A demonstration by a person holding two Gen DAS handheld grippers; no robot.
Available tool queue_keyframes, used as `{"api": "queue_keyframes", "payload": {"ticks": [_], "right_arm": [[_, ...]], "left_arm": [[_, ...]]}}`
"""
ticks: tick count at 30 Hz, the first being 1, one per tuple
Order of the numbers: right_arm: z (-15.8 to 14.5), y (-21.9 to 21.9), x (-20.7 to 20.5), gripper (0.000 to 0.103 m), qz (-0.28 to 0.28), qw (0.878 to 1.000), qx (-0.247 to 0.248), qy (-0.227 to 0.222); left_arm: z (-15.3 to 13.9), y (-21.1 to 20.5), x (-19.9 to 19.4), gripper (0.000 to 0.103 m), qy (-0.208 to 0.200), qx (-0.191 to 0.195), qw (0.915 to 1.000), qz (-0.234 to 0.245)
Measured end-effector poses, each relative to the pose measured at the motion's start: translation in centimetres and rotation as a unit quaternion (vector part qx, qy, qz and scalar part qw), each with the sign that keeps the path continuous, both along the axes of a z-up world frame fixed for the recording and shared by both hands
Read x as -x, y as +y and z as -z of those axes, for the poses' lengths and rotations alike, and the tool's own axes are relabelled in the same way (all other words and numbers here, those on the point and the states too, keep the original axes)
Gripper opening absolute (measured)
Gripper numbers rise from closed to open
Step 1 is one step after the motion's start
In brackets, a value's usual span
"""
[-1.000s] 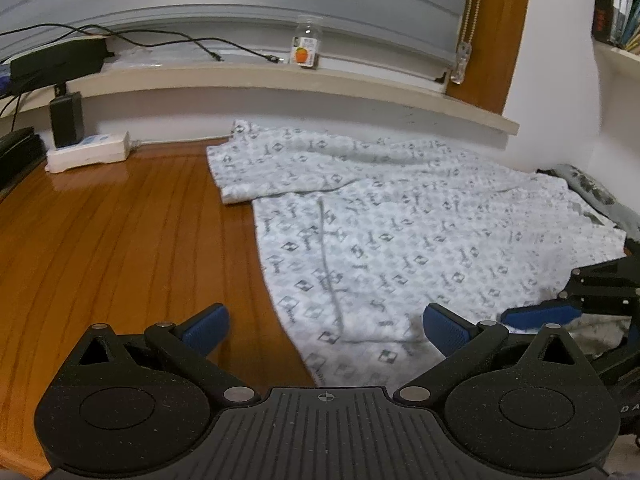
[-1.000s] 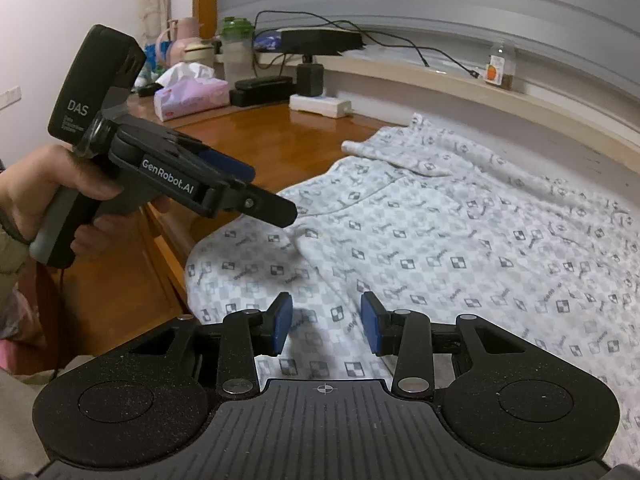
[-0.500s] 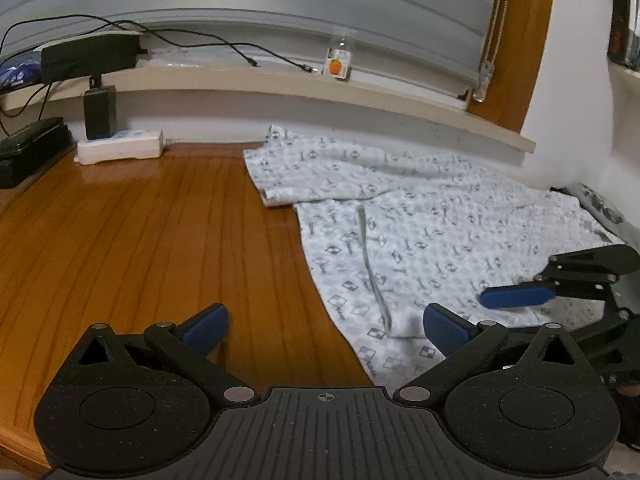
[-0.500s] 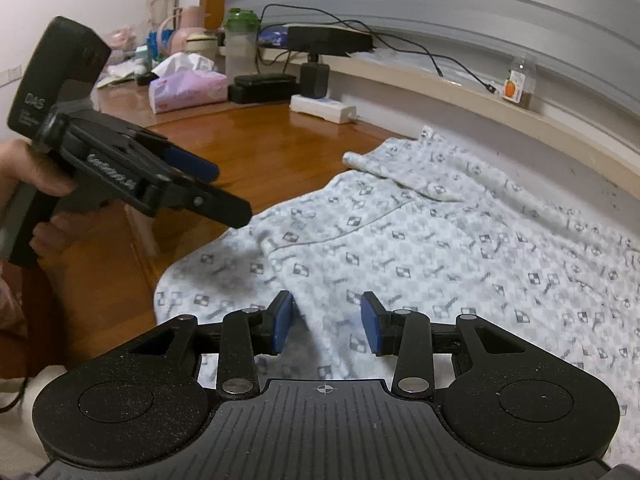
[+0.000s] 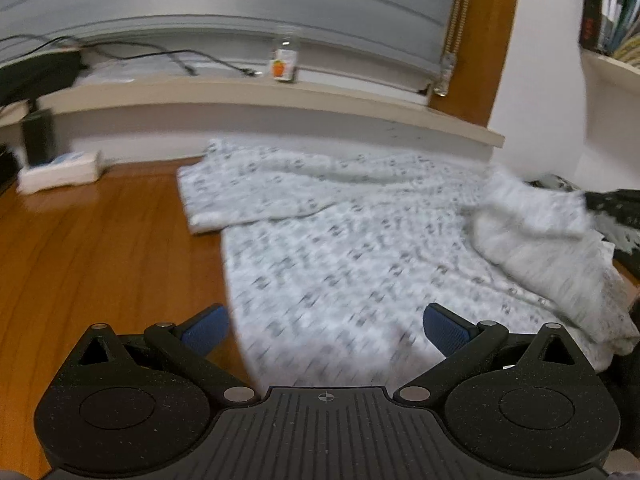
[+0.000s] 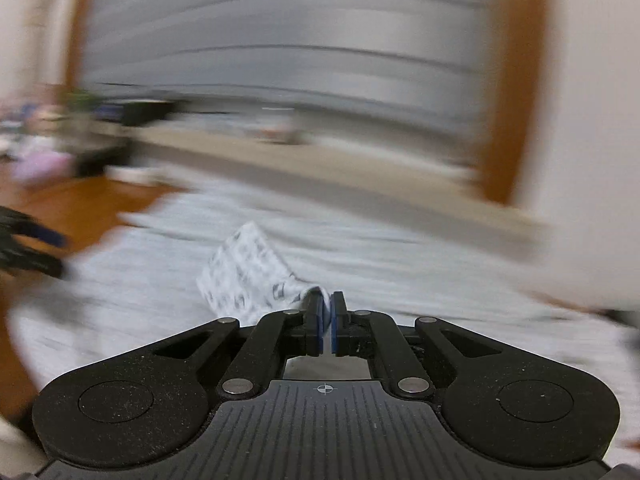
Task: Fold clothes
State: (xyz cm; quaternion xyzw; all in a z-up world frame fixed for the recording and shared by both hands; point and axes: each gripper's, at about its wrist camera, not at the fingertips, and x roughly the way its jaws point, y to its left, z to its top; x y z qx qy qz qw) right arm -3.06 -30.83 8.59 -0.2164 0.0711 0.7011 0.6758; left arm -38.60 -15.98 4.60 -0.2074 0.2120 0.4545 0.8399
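Observation:
A white shirt (image 5: 340,248) with a small grey pattern lies spread on the wooden table (image 5: 100,264). My left gripper (image 5: 326,322) is open and hovers over the shirt's near edge, with nothing pressed between its blue pads (image 5: 444,328). My right gripper (image 6: 329,314) is shut on a pinch of the shirt's fabric (image 6: 248,276), which rises in a fold ahead of the jaws. In the left wrist view this lifted part (image 5: 532,240) bulges above the shirt's right side. The right wrist view is heavily blurred; the left gripper (image 6: 28,248) shows at its left edge.
A sill (image 5: 260,92) behind the table carries a small bottle (image 5: 285,62) and cables. A white power strip (image 5: 60,170) lies at the table's far left. Books (image 5: 608,4) stand on a shelf at upper right. Dark patterned cloth (image 5: 616,208) sits at the right.
My right gripper has shut on the shirt's fabric and swung up and across with it, raising the shirt's right side into a fold. The left gripper stays open and shifted slightly.

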Motion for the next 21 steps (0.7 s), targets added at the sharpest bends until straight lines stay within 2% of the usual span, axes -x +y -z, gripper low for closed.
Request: {"api": "queue_keyframes", "payload": {"ticks": [2, 3, 4, 5, 6, 8, 9, 11, 13, 15, 17, 20, 21], "right_arm": [[-1.0, -1.8, -6.0, 0.004, 0.084, 0.996, -0.009, -0.037], [-1.4, -2.7, -8.8, 0.004, 0.137, 0.988, -0.016, -0.065], [-1.8, -3.6, -11.5, 0.005, 0.189, 0.977, -0.023, -0.094], [-2.2, -4.6, -14.4, 0.005, 0.253, 0.960, -0.031, -0.118], [-2.4, -5.4, -16.8, 0.009, 0.305, 0.943, -0.032, -0.129], [-2.4, -6.5, -20.1, 0.011, 0.366, 0.920, -0.017, -0.137], [-2.4, -7.1, -20.8, 0.012, 0.369, 0.921, -0.020, -0.123], [-2.0, -7.4, -20.3, 0.023, 0.338, 0.938, -0.027, -0.078], [-0.9, -6.6, -18.6, 0.034, 0.275, 0.961, -0.021, -0.026], [0.5, -4.9, -16.0, 0.034, 0.194, 0.981, -0.007, 0.030], [1.8, -2.7, -13.2, 0.034, 0.118, 0.990, 0.015, 0.082], [3.2, 0.4, -9.5, 0.037, 0.038, 0.992, 0.049, 0.106], [3.5, 1.7, -8.5, 0.042, 0.018, 0.992, 0.064, 0.108]], "left_arm": [[-0.3, 0.6, -1.3, 0.103, 0.005, -0.005, 0.9999, 0.010], [-0.5, 0.9, -1.9, 0.103, 0.007, -0.008, 0.9998, 0.016], [-0.5, 1.2, -2.5, 0.103, 0.007, -0.009, 0.9997, 0.022], [-0.6, 1.6, -3.1, 0.103, 0.007, -0.010, 0.9995, 0.028], [-0.6, 1.9, -3.8, 0.103, 0.007, -0.009, 0.9994, 0.032], [-0.4, 2.6, -5.0, 0.103, 0.009, -0.005, 0.9992, 0.039], [-0.3, 2.9, -5.5, 0.103, 0.010, -0.003, 0.9991, 0.041], [-0.1, 3.4, -6.6, 0.103, 0.013, -0.003, 0.9988, 0.047], [0.0, 3.9, -7.8, 0.103, 0.018, -0.002, 0.9983, 0.056], [0.2, 4.5, -8.9, 0.103, 0.028, -0.001, 0.9973, 0.068], [0.2, 5.0, -9.8, 0.103, 0.039, 0.000, 0.9959, 0.082], [0.2, 5.6, -10.6, 0.098, 0.052, 0.003, 0.9930, 0.107], [0.2, 5.6, -10.6, 0.095, 0.055, 0.004, 0.9923, 0.111]]}}
